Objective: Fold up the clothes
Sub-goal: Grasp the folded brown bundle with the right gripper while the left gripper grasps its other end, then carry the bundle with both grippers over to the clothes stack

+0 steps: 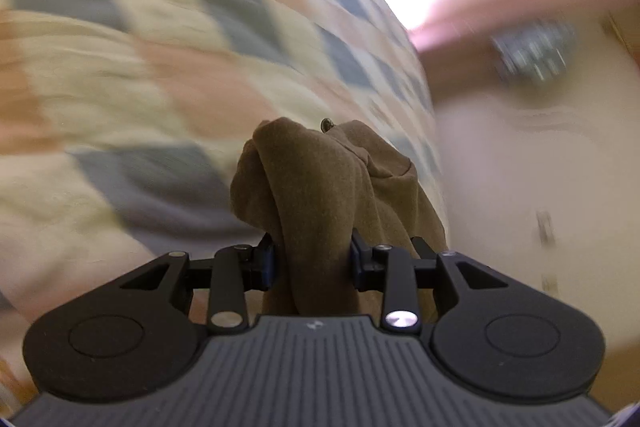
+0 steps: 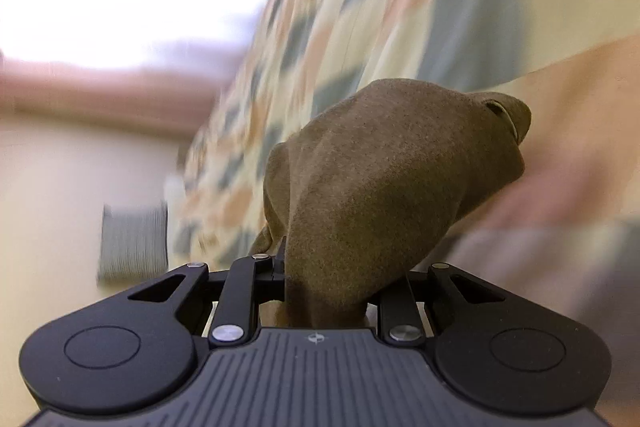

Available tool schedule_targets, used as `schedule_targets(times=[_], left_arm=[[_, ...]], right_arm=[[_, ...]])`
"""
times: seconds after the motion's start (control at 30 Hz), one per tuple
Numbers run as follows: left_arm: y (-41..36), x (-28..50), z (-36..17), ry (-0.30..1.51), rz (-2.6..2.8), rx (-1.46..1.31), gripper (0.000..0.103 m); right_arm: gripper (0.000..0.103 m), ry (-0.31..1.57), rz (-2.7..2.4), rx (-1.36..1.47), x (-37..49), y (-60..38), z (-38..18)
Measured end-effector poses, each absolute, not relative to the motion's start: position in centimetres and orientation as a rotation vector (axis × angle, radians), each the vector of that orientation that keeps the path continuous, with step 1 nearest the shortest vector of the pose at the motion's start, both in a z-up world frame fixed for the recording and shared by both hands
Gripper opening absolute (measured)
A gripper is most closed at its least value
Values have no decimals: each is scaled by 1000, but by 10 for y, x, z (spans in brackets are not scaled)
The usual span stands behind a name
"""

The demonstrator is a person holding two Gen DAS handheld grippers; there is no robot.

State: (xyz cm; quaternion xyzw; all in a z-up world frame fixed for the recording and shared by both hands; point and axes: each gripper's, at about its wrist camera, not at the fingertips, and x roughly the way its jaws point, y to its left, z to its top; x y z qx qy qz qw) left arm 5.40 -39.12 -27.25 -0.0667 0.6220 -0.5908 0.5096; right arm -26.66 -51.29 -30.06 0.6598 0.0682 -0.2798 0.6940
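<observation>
Both grippers, left gripper (image 1: 312, 261) and right gripper (image 2: 340, 279), have fingers pinching thick bunches of brown garment (image 2: 384, 179), so it may fold crookedly over the checked bedspread (image 1: 140, 67).

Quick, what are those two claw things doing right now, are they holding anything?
Left gripper: closed on a bunch of the brown garment.
Right gripper: closed on the brown garment too; its right finger is hidden by cloth.
</observation>
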Motion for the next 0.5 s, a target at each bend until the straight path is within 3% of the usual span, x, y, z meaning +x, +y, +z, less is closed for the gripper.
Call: schedule_targets(times=[0.5], left_arm=[[-373, -307, -178, 1618, -1873, 143, 29]], right_arm=[[23, -292, -1095, 1500, -630, -313, -188]])
